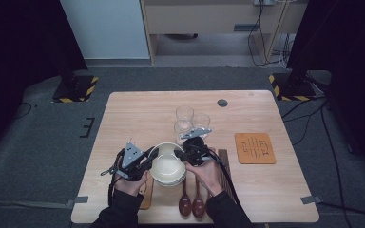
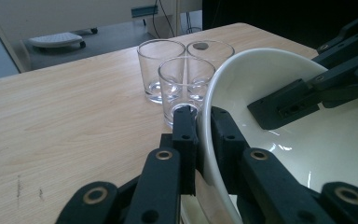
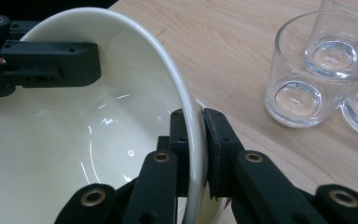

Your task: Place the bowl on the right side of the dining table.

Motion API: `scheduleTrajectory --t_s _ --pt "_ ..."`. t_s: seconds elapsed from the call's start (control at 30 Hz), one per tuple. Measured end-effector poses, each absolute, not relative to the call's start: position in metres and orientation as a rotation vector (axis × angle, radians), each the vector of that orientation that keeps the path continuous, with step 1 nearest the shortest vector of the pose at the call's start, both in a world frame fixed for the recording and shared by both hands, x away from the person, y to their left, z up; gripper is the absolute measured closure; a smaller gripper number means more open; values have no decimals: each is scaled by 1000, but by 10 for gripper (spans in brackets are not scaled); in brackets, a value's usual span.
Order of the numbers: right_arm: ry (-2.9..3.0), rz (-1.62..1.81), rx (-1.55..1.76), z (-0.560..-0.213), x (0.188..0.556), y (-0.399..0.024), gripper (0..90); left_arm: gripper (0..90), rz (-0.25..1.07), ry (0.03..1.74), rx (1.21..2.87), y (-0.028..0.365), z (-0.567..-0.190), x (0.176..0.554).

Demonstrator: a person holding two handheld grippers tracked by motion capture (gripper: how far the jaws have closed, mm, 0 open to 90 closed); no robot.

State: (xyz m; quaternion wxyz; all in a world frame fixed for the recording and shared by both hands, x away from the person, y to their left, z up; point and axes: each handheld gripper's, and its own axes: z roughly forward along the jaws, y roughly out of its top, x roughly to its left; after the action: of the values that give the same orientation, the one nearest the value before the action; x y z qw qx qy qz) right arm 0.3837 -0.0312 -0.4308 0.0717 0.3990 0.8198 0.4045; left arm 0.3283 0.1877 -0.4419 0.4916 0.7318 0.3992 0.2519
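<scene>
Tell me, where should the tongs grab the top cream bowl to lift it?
By its thin rim, one pair from each side. The bowl is wide and nested in a stack, so only the rim fits between jaws. The left tongs and right tongs already pinch opposite edges.

Setting: lab-like recording room | Evidence: wooden table [image 1: 138, 109] on grey carpet [image 1: 43, 137], hazard-striped stand bases [image 1: 73, 90], loose floor cables [image 1: 309, 114], dark side curtains [image 1: 14, 57]
</scene>
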Motion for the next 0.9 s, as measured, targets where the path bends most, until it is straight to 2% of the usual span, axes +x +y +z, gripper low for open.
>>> scheduleTrajectory --t_s 0.07,0.6,0.9 --pt "2468 1217 1204 -431 384 -31 830 796 604 964 1764 189 -442 328" --pt "2458 1168 1217 -437 390 -28 829 446 612 962 1620 208 -430 326" --pt "2443 1182 1211 -435 389 -29 830 339 640 1018 1532 226 -428 330"
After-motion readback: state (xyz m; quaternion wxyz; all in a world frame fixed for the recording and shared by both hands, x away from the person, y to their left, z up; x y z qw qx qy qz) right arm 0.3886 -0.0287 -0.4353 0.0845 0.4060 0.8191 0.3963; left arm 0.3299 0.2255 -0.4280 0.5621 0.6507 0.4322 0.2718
